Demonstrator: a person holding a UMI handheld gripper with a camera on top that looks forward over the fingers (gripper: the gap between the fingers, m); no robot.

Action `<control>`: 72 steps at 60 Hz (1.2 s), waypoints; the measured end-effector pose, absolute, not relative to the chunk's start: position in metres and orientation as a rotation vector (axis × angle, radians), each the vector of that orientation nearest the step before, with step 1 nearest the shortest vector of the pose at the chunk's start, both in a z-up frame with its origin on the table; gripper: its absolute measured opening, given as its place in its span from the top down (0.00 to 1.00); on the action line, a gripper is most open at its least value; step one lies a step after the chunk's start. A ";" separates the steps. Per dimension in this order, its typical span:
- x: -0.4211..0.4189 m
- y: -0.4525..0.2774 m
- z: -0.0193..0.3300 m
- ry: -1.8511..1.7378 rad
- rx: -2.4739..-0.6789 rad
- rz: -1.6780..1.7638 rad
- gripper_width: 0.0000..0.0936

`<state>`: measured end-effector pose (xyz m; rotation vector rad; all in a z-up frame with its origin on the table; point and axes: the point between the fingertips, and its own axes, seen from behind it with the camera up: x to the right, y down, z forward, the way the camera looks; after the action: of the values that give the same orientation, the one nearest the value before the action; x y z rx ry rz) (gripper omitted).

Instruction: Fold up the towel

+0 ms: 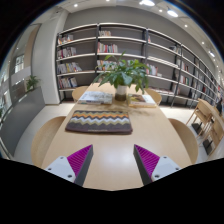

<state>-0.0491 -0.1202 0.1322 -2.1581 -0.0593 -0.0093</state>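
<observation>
A folded towel (99, 121) with zigzag stripes in brown, orange and grey lies flat on the light wooden table (150, 135), well beyond my fingers. My gripper (112, 163) is open and empty, held above the table's near part. Its two fingers (72, 163) with magenta pads stand wide apart, with bare tabletop between them.
A potted green plant (124, 74) stands on the table behind the towel, next to some papers or books (97, 97). Wooden chairs (206, 118) stand around the table. Bookshelves (120, 50) line the back wall.
</observation>
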 end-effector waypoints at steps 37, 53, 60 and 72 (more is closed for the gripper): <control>-0.295 0.122 0.019 -0.142 -2.271 0.105 0.14; -0.269 0.141 -0.003 -0.099 -2.279 -0.075 0.67; -0.258 0.142 -0.003 -0.154 -2.257 -0.143 0.94; -0.253 0.141 0.027 -0.177 -2.297 0.017 0.96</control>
<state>-0.2532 0.1412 0.0275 -2.2967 -0.1769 0.0173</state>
